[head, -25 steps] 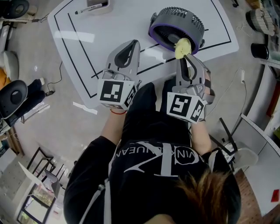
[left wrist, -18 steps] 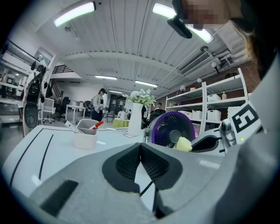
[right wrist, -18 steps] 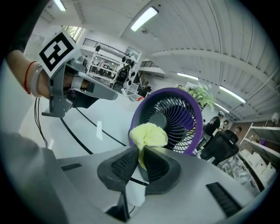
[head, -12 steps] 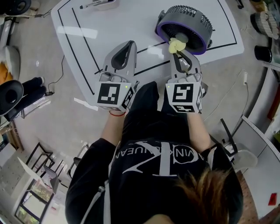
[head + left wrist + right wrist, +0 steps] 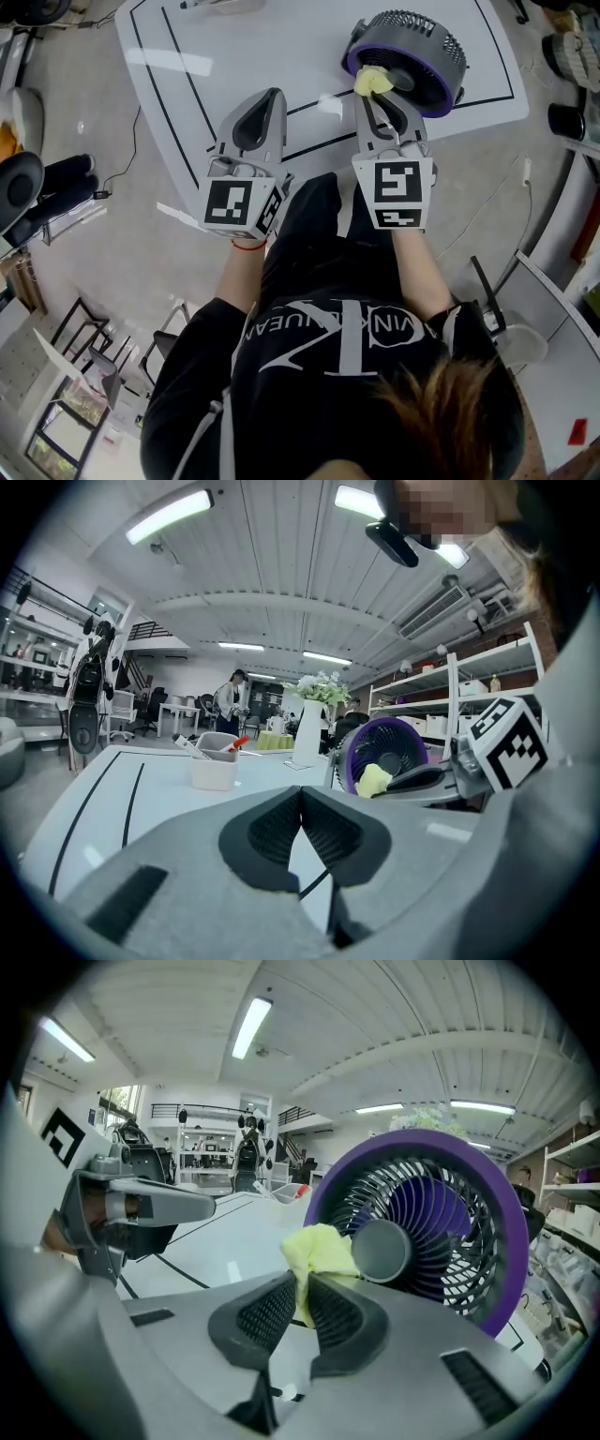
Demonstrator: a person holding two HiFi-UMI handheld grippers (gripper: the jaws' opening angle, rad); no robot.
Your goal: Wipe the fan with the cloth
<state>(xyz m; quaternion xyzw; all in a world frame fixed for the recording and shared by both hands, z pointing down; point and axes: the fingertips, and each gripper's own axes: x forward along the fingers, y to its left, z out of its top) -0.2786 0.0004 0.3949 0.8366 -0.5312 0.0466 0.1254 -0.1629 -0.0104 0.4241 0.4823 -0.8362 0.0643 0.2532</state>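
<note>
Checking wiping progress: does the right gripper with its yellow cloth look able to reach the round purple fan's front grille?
Probably yes: the right gripper, shut on the yellow cloth, sits just before the round purple fan, with nothing between them.

A white bench point(image 5: 281, 56) lined in black stands on a glossy grey floor point(image 5: 112, 281). Strip lights point(image 5: 169, 516) run along a ribbed white ceiling point(image 5: 272, 564); open shelves point(image 5: 436, 691) line one side.

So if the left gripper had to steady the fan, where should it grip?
Probably the fan by its grey rear housing at the left edge, from the left: the purple front faces the person, and the right gripper holds the cloth at that front, leaving the side free.
</note>
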